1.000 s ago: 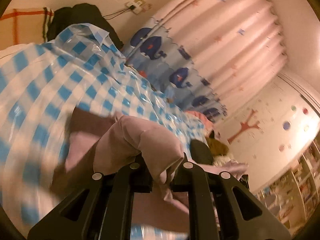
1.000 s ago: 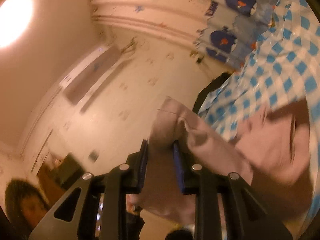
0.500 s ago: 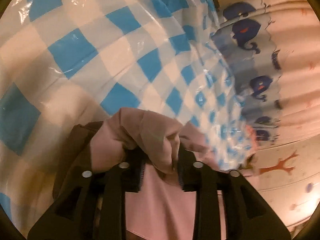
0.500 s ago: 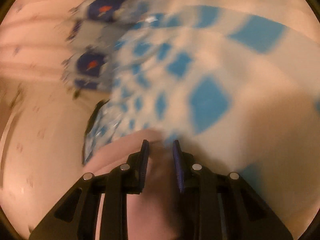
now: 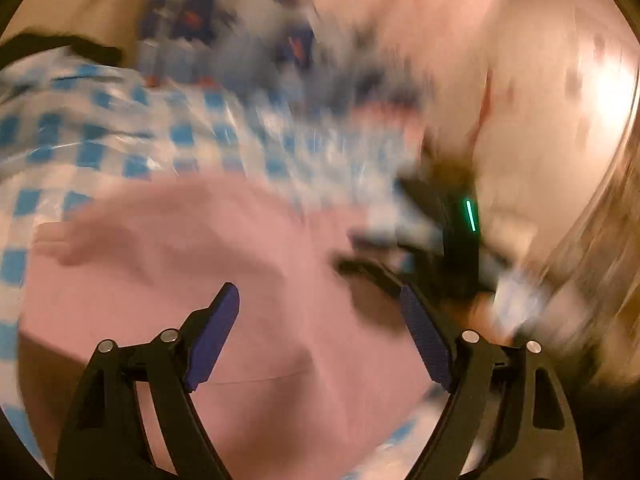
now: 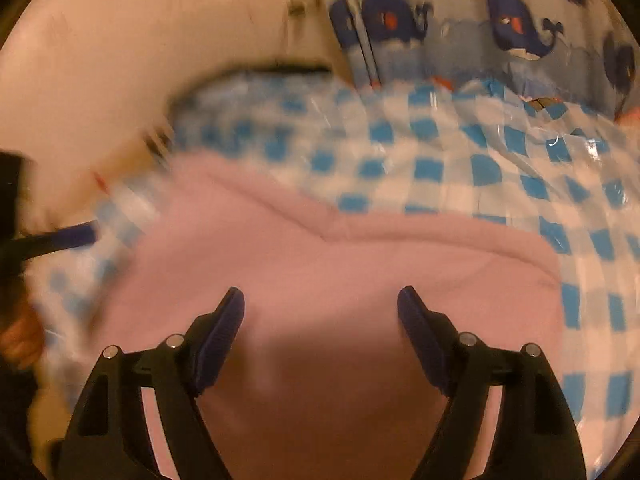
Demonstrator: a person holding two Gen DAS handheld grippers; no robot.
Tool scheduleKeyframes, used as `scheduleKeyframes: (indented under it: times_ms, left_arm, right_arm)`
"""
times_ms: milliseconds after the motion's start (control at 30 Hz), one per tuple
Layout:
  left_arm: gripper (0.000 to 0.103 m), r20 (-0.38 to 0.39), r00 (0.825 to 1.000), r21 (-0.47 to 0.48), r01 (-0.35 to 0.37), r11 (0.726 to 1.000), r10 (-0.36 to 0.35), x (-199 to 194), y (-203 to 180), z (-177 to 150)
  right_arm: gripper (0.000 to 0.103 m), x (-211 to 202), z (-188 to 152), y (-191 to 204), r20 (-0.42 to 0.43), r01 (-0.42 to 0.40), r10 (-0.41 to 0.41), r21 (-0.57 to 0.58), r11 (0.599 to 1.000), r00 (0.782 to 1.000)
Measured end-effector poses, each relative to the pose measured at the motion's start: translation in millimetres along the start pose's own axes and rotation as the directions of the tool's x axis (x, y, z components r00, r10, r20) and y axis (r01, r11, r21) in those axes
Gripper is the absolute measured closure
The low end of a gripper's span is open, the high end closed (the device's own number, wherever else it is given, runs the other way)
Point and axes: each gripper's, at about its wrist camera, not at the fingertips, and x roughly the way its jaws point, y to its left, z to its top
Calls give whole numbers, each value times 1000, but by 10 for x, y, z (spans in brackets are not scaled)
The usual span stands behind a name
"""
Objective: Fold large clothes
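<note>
The pink garment [image 6: 320, 280] lies spread on the blue-and-white checked cover [image 6: 480, 168], directly under both grippers. In the right wrist view the right gripper [image 6: 320, 300] hangs above the cloth with its jaws set wide apart and nothing between them; its blue pads [image 6: 224, 332] are clear of the fabric, and its shadow falls on the pink cloth just below. Past the fingertips the garment shows a thick folded edge running across, with a rounded corner toward the right side. Beyond that edge the checked cover, glossy and creased (it looks like plastic sheeting), stretches away to a curtain printed with dark blue whales [image 6: 512, 20]. At the left edge of this view the tip of the left gripper [image 6: 76, 236] pokes in, blurred.

In the left wrist view the left gripper [image 5: 320, 300] is likewise spread wide and empty over the pink garment [image 5: 200, 280]. This view is heavily smeared by motion. To the right, the right gripper [image 5: 440, 236] appears as a dark shape with a small green light, its details too blurred to read. Farther off lie the checked cover [image 5: 100, 140] and the whale curtain [image 5: 240, 40].
</note>
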Motion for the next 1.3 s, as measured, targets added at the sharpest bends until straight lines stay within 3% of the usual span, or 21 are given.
scheduleKeyframes:
  times_ms: [100, 167, 233, 333, 433, 467, 500, 600, 667, 700, 733, 833, 900, 967, 1000, 1033, 1100, 1133, 1167, 1233, 1300]
  left_arm:
    - [29, -152, 967, -52, -214, 975, 204, 857, 377, 106]
    - [42, -175, 966, -194, -225, 955, 192, 1228, 884, 147]
    - [46, -179, 962, -224, -242, 944, 205, 1367, 1019, 205]
    - [46, -220, 949, -214, -272, 938, 225, 1296, 942, 232]
    - [41, -125, 945, -144, -319, 937, 303, 935, 847, 357]
    - [36, -93, 934, -125, -354, 927, 344, 843, 878, 427]
    - [35, -78, 908, -128, -420, 899, 413, 796, 976, 534]
    - [35, -149, 878, -229, -478, 848, 455, 827, 1539, 585]
    - [35, -206, 879, -289, -475, 831, 430, 1045, 1862, 485]
    - [34, -211, 881, -308, -471, 827, 424, 1106, 1943, 449]
    - [33, -207, 878, -318, -477, 819, 431, 1181, 2020, 421]
    - [33, -262, 850, -281, -521, 806, 458, 1303, 2036, 403]
    - [33, -264, 862, -291, -499, 816, 433, 1188, 2001, 430]
    - [33, -180, 894, -337, -448, 828, 411, 830, 1877, 458]
    - [32, -167, 889, -328, -458, 826, 426, 769, 1848, 470]
    - [31, -174, 865, -291, -503, 814, 472, 718, 1843, 435]
    - [28, -239, 839, -281, -541, 792, 489, 889, 2008, 322]
    - [27, -265, 860, -327, -506, 798, 436, 1011, 2168, 198]
    - [27, -260, 863, -348, -503, 791, 434, 1012, 2200, 188]
    - [27, -298, 832, -298, -547, 783, 468, 1043, 2122, 235]
    - [27, -287, 836, -272, -539, 797, 468, 900, 1983, 247]
  right_arm:
    - [26, 606, 22, -271, -122, 61, -49, 99, 993, 991]
    - [26, 858, 98, -591, -146, 97, -70, 185, 978, 987]
    - [26, 1011, 172, -721, -186, 124, -85, 210, 970, 979]
    - [26, 1122, 245, -669, -280, 149, -101, 156, 977, 955]
    - [23, 756, 385, -424, -153, 171, -166, 16, 985, 974]
    - [19, 697, 416, -382, -129, 182, -181, -8, 983, 975]
    - [18, 673, 478, -350, -110, 211, -214, -40, 977, 971]
    - [13, 1025, 544, -490, -186, 242, -245, -42, 969, 951]
    - [7, 1289, 505, -650, -238, 240, -233, 2, 971, 943]
    - [7, 1432, 495, -837, -264, 172, -136, 119, 978, 955]
    - [7, 1448, 511, -909, -265, 155, -106, 171, 973, 958]
    - [7, 1559, 596, -939, -332, 168, -104, 170, 971, 937]
    - [7, 1368, 676, -885, -301, 175, -128, 136, 975, 945]
    - [7, 939, 763, -784, -155, 146, -127, 113, 983, 980]
    - [7, 825, 776, -752, -118, 151, -139, 100, 983, 983]
    - [7, 754, 779, -724, -89, 168, -161, 76, 983, 983]
    - [7, 1042, 630, -807, -169, 292, -287, 10, 956, 943]
    - [6, 1302, 483, -965, -267, 238, -214, 62, 969, 940]
    - [6, 1385, 430, -1108, -294, 181, -127, 166, 969, 947]
    - [6, 1330, 483, -1204, -304, 164, -95, 209, 964, 948]
    - [7, 980, 533, -1225, -268, 106, -41, 235, 966, 962]
